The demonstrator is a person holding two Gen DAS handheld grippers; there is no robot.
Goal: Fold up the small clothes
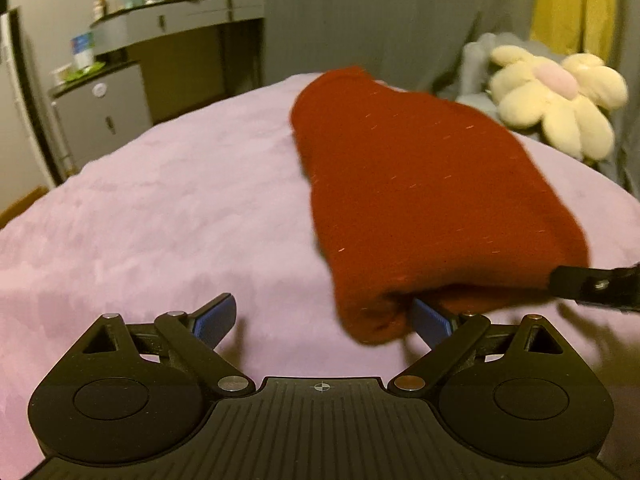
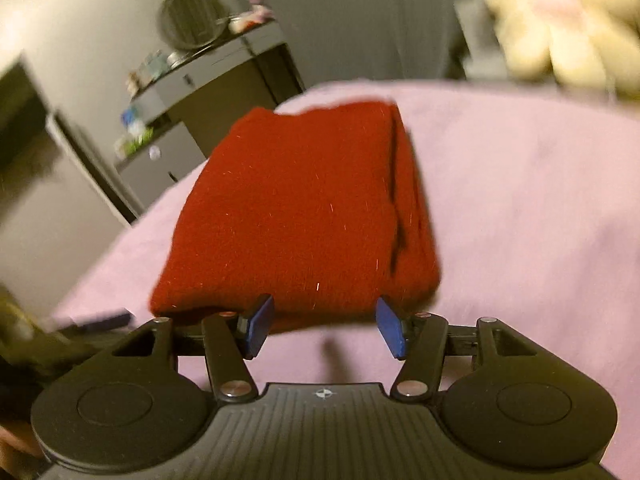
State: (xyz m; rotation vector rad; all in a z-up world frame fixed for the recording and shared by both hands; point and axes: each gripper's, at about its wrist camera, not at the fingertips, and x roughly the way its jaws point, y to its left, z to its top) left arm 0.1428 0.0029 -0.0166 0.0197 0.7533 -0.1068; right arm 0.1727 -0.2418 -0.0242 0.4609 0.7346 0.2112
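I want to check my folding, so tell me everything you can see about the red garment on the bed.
The red garment is a dark red, fuzzy knit flecked with pale fibres, folded into a thick, roughly rectangular bundle with stacked layers showing along its right edge. It lies flat on the pink bedspread. Both claws are open at its near edge: the left claw has one finger tucked under a corner, and the right claw is beside the hem.
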